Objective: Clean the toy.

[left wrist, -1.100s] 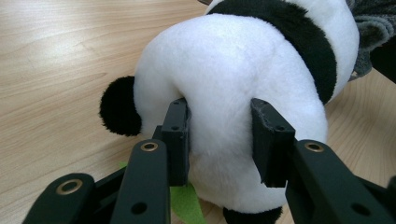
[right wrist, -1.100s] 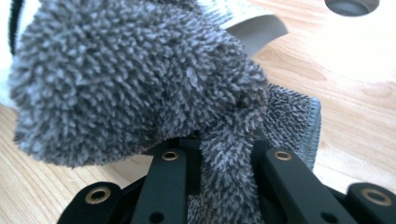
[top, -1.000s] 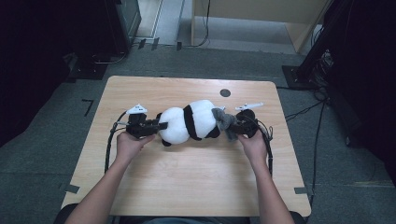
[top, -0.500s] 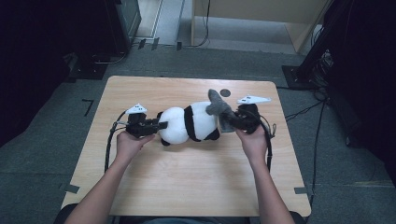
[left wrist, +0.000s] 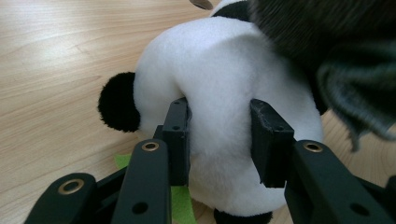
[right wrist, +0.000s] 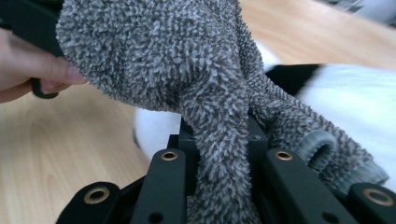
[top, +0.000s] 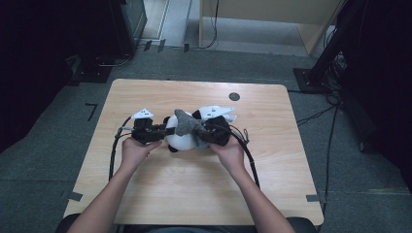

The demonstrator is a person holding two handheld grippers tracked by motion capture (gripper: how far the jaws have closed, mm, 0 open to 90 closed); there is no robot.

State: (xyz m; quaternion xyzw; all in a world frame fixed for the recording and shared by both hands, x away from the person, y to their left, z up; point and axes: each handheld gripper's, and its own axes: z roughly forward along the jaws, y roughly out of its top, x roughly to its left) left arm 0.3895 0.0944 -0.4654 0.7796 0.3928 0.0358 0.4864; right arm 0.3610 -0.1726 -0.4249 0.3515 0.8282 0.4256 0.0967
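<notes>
Panda: our plush panda (top: 182, 138) lies on its side at the middle of the table (top: 272, 160), right between our two hands.
Left gripper: our left gripper (left wrist: 219, 135) has its jaws clamped into the white plush body, and we see the fabric bulging between them.
Right gripper: our right gripper (right wrist: 219, 140) is pinched tight on the grey fuzzy sock (right wrist: 187, 70).
Sock: it's draped across the top of the panda, touching it, one end caught in our right jaws.
</notes>
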